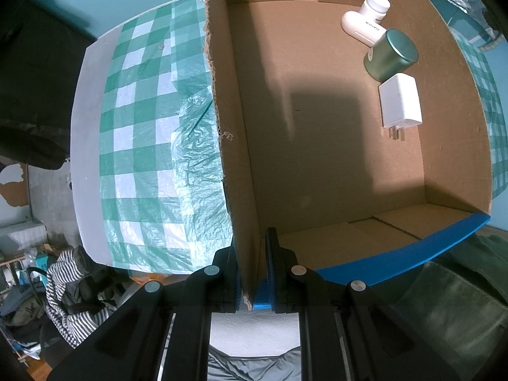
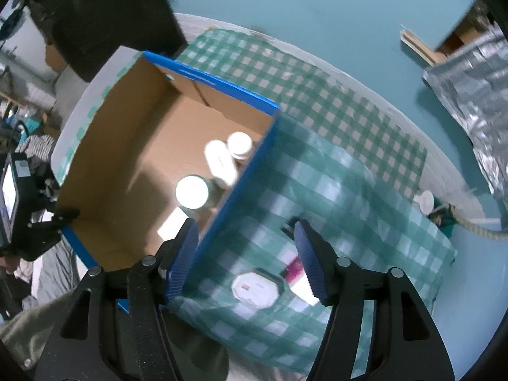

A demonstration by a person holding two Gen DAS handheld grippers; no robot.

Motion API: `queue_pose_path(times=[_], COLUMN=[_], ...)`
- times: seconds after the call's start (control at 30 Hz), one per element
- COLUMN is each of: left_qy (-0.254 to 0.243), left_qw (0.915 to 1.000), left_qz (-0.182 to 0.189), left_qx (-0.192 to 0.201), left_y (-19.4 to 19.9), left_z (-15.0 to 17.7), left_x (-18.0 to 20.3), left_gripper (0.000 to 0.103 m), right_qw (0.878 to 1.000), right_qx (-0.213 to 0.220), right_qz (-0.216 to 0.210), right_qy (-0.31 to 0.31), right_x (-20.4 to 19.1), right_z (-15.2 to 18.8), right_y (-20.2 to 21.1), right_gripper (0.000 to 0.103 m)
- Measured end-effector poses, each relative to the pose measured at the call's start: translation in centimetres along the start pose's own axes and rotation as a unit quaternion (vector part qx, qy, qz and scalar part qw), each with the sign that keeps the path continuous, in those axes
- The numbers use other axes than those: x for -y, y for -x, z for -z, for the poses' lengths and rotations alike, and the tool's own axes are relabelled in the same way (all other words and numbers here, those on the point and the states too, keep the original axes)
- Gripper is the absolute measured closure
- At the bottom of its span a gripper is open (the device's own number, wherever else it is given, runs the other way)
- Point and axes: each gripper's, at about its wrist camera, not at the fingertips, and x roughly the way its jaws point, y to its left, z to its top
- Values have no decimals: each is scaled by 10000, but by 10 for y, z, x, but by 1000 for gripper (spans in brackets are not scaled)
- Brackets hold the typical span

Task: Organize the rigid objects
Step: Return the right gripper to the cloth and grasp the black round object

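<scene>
An open cardboard box [image 1: 241, 165] with blue edges stands on a green checked cloth [image 1: 143, 127]. My left gripper [image 1: 252, 285] is shut on its near corner wall and also shows as the left gripper [image 2: 63, 219] in the right wrist view. Inside the box lie a white bottle [image 1: 376, 4], a white oblong case [image 1: 358, 27], a green tin [image 1: 392, 55] and a white charger plug [image 1: 401, 103]. My right gripper [image 2: 247, 257] hangs open above the box's blue right wall [image 2: 241, 184]. Below it on the cloth lie a white octagonal item [image 2: 255, 289] and a pink-and-white item [image 2: 297, 273], both blurred.
A crinkled silver foil bag [image 2: 470, 89] sits at the far right by a rope [image 2: 476, 230] and a small white round thing [image 2: 424, 201]. The grey table edge [image 1: 85, 143] drops off at the left, with striped clothing [image 1: 70, 285] on the floor below.
</scene>
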Motion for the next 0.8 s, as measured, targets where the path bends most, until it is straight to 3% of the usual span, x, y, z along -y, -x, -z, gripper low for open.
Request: queue_pose_path(times=[0.4,0.6,0.8], left_qy=[-8,-16,-38], left_qw=[10000,10000,10000], left_qz=[-16,-28,-50], left_qx=[6,11,17], left_y=[1,1,2], left_z=[0,-1,-1], left_x=[1,1,2], left_gripper=[90,91,90], right_qw=[9904,9776,9707], right_qx=[-444,-542,-701], right_qz=[-77,-473,-563], right_qy=[-1308,-1976,-2229], right_x=[85,104,107], right_z=[20,22,20], right_y=[-39,-60,-82], right_gripper=[34,34,33])
